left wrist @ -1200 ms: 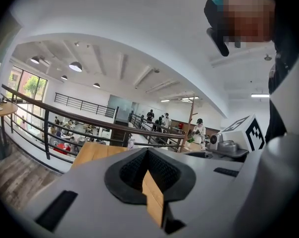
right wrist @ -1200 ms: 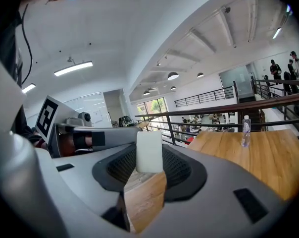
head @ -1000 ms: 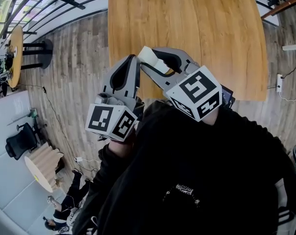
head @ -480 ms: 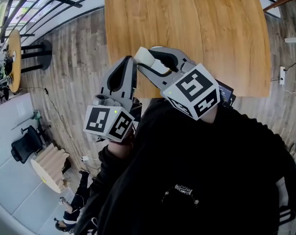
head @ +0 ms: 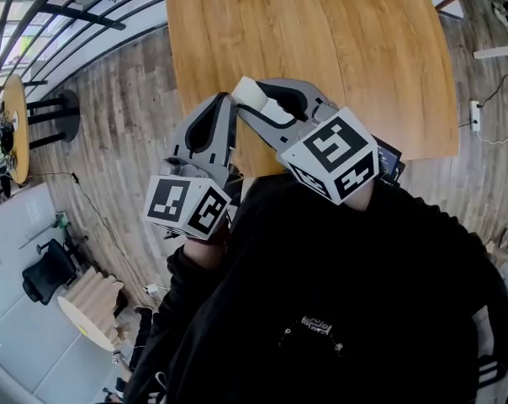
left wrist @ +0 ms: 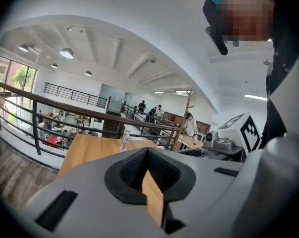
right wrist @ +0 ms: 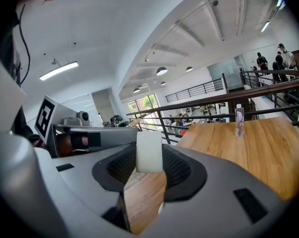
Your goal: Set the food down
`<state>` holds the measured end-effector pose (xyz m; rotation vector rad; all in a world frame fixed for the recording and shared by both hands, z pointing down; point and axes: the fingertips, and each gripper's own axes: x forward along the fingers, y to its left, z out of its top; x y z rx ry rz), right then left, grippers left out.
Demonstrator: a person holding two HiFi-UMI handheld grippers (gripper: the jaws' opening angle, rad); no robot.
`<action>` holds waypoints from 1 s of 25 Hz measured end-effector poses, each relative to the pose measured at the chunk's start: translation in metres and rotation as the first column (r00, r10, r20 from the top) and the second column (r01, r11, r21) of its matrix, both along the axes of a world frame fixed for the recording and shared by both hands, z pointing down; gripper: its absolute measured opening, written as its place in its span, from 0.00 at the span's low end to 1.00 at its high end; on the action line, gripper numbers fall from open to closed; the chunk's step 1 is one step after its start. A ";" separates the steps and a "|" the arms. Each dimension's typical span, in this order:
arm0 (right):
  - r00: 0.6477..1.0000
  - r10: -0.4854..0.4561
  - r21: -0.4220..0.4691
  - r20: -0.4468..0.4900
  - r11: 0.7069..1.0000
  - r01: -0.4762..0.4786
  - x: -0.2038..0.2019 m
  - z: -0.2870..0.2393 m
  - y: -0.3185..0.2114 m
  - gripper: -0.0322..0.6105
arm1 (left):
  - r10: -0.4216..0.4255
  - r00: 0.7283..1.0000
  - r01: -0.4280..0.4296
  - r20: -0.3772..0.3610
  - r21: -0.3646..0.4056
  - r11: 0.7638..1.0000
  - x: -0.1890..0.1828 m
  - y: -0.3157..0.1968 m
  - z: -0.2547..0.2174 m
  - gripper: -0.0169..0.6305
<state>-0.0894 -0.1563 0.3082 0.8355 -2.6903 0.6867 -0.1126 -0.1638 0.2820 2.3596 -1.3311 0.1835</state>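
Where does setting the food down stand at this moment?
Done: nothing yet; no food shows on the wooden table. In hand: the right gripper is clamped on a white food block, held up near the table's near edge. The left gripper is shut and empty. Left: lower the block onto the table and open the jaws.

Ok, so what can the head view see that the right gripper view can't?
Only the head view shows the plank floor and the office chair standing on it. Only the right gripper view shows the water bottle standing on the wooden table, and the ceiling lamps. Both show that table and the white food piece pinched in the right gripper.
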 end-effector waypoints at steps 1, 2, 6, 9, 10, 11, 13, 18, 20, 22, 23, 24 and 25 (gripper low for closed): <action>1.000 0.002 0.002 0.001 1.000 -0.002 -0.003 -0.001 -0.001 0.32 | 0.001 1.000 -0.001 -0.002 0.001 1.000 -0.003 -0.001 -0.001 0.02; 1.000 0.003 0.004 0.002 1.000 -0.003 -0.004 -0.002 -0.001 0.32 | -0.001 1.000 0.001 -0.006 0.002 1.000 -0.004 -0.001 -0.002 0.02; 1.000 0.000 0.008 -0.003 1.000 0.000 -0.005 0.001 0.000 0.32 | -0.020 1.000 0.020 -0.019 -0.001 1.000 -0.009 -0.002 0.001 0.02; 1.000 0.004 0.000 -0.012 1.000 -0.004 -0.010 0.005 -0.002 0.32 | -0.033 0.999 0.033 -0.025 -0.006 0.999 -0.020 -0.005 0.003 0.02; 1.000 0.007 -0.004 -0.014 1.000 -0.007 -0.011 0.006 -0.004 0.32 | -0.036 0.999 0.036 -0.027 -0.009 0.999 -0.023 -0.006 0.003 0.02; 1.000 0.009 -0.009 -0.016 1.000 -0.009 -0.012 0.008 -0.004 0.32 | -0.040 0.999 0.039 -0.030 -0.013 0.999 -0.025 -0.006 0.004 0.02; 1.000 0.010 -0.018 -0.020 1.000 -0.011 -0.011 0.013 -0.005 0.32 | -0.045 0.998 0.044 -0.034 -0.021 0.999 -0.026 -0.006 0.007 0.02; 1.000 -0.004 -0.039 -0.027 0.999 0.003 -0.016 0.023 -0.006 0.32 | -0.064 0.997 0.062 -0.033 -0.048 0.997 -0.034 -0.005 0.016 0.02; 0.999 -0.008 -0.046 -0.031 0.999 0.007 -0.018 0.028 -0.006 0.32 | -0.074 0.997 0.072 -0.035 -0.058 0.996 -0.037 -0.005 0.020 0.02; 0.999 -0.013 -0.052 -0.034 0.999 0.011 -0.019 0.032 -0.007 0.32 | -0.081 0.996 0.079 -0.038 -0.064 0.995 -0.039 -0.004 0.024 0.02; 0.999 -0.016 -0.055 -0.036 0.998 0.014 -0.020 0.034 -0.007 0.32 | -0.084 0.996 0.081 -0.038 -0.066 0.994 -0.040 -0.004 0.026 0.02; 0.999 -0.021 -0.056 -0.039 0.998 0.018 -0.021 0.035 -0.006 0.32 | -0.086 0.996 0.083 -0.039 -0.069 0.994 -0.041 -0.003 0.027 0.02; 0.999 -0.026 -0.057 -0.042 0.998 0.023 -0.022 0.036 -0.006 0.32 | -0.088 0.995 0.085 -0.039 -0.073 0.994 -0.041 -0.002 0.028 0.02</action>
